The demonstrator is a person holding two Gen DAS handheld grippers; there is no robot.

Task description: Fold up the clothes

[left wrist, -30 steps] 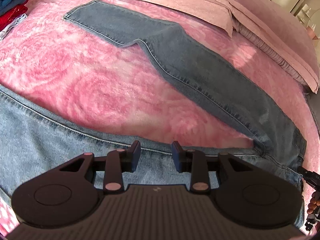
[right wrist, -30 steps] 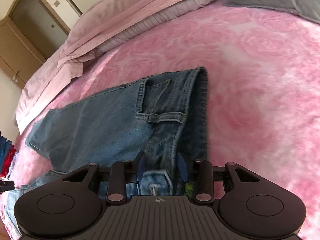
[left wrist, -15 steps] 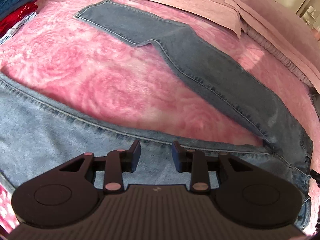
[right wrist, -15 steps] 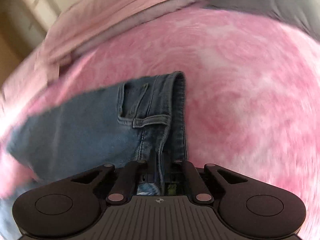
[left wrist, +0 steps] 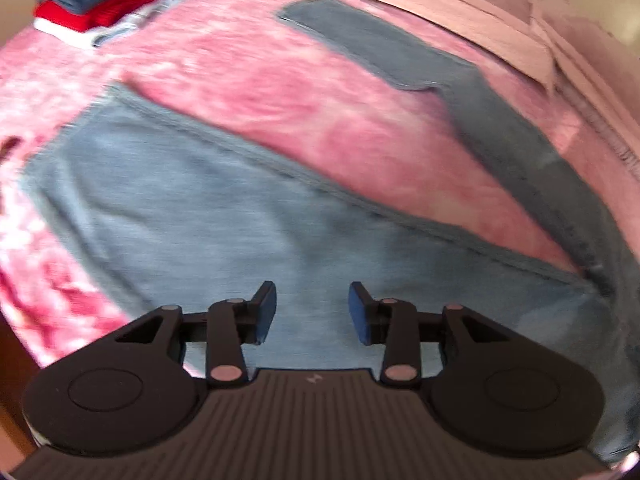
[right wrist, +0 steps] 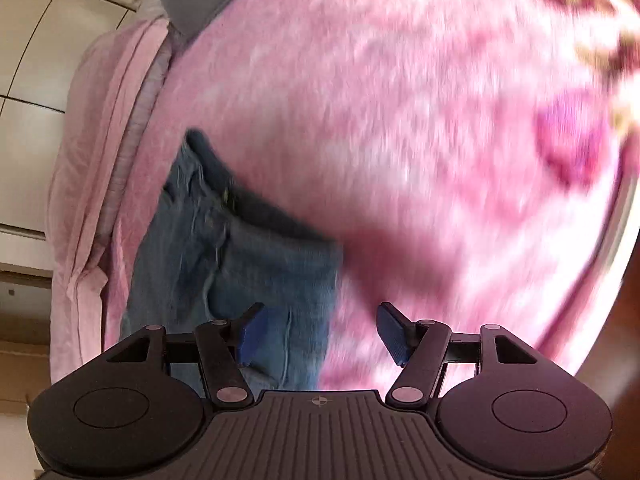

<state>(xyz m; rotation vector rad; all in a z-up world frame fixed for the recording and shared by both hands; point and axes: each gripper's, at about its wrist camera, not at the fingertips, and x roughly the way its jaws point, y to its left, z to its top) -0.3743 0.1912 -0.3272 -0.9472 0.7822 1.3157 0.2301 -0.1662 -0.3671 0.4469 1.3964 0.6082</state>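
Right claw (right wrist: 318, 334) released: half a second ago it was clenched on the waistband, now its jaws stand wide with nothing between them and the jeans (right wrist: 240, 264) lie on the bed (right wrist: 420, 100), waist end just off its left finger. Left claw (left wrist: 308, 312) also released, over the pale near leg (left wrist: 208, 208), now nearer the hem. Far leg (left wrist: 460, 92) splayed toward the pillow edge. Clothes pile (left wrist: 100, 0) at far left corner. Judgement: waist placed; legs not yet brought together.
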